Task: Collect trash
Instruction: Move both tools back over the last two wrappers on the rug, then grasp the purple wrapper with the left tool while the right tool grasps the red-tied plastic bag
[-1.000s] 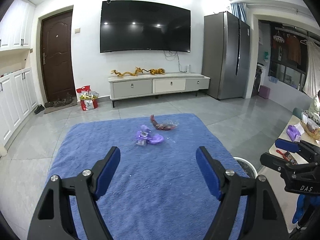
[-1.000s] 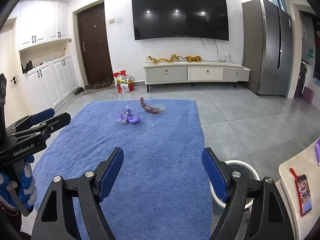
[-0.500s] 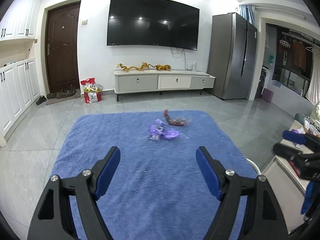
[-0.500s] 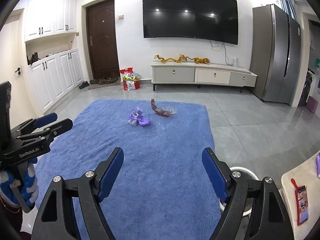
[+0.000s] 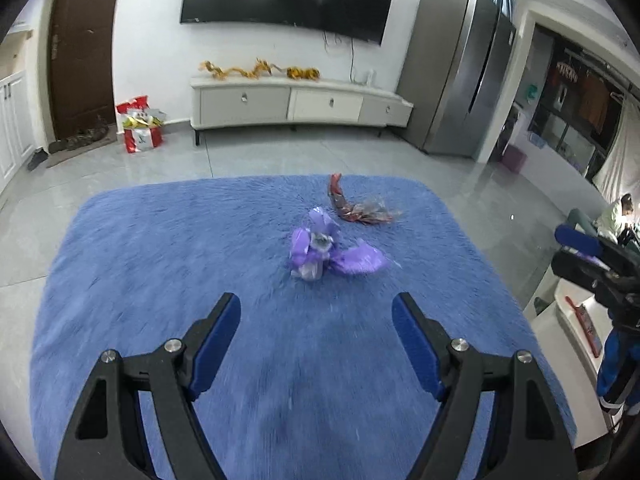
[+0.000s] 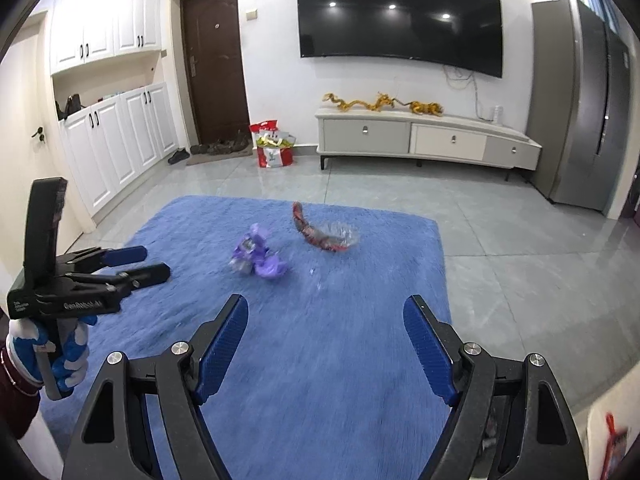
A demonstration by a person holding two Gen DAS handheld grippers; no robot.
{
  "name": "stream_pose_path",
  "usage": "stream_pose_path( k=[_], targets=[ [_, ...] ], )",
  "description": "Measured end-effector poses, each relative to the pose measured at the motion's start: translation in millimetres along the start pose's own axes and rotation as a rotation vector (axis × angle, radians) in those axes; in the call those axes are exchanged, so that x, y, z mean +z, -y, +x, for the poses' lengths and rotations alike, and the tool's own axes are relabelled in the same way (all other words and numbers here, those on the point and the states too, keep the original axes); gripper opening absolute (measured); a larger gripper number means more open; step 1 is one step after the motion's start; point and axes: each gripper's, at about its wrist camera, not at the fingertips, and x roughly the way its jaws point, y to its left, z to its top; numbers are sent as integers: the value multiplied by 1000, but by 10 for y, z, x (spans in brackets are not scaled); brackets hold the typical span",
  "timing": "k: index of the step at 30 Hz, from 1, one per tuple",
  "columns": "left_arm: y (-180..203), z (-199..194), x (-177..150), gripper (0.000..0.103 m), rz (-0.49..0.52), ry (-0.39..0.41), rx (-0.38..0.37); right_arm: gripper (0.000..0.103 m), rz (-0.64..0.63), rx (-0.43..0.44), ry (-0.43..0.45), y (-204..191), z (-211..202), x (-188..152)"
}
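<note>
1. Reading the one clear piece of writing: the black body of the left gripper [image 6: 134,263], seen from the right wrist view, carries white lettering that looks like "GenRobot.AI"; a smaller label beside it is too blurred to make out.
2. Lying on the shaggy blue rug [image 5: 160,264] is a crumpled purple wrapper [image 5: 328,250], glossy and twisted, with a silvery patch at its middle.
3. Just beyond it, apart from it, lies a red wrapper [image 5: 354,210], a thin curled strip ending in crinkled clear plastic.
4. From its own camera, the left gripper [image 5: 316,316] is spread wide with nothing between its blue ribbed pads, hovering short of the purple wrapper.
5. The right gripper [image 6: 325,318] is likewise spread wide and empty over the rug, with both wrappers ahead of it.
6. A red and white shopping bag [image 6: 274,148] stands on the glossy grey tile floor near the dark wooden door [image 6: 214,68].
7. Golden dragon ornaments [image 6: 380,103] sit on the low white TV cabinet [image 6: 424,140] under the black wall screen.
</note>
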Motion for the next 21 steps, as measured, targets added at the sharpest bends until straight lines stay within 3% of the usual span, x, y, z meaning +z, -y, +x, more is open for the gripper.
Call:
stream_pose_path(
  k=[5, 12, 15, 18, 21],
  targets=[
    [-30, 598, 258, 77, -3, -46, 11, 77, 11, 52, -24, 165, 665, 347],
    [-92, 1067, 308, 77, -26, -90, 8, 76, -31, 112, -95, 96, 1651, 609],
    [-129, 1179, 250, 67, -33, -110, -2, 74, -45, 121, -137, 39, 1986, 579],
    [-139, 1210, 204, 60, -31, -105, -13, 64, -36, 130, -175, 34, 2225, 533],
    [-122, 1197, 184, 46, -24, -99, -31, 45, -17, 142, -199, 60, 2362, 471]
  ],
)
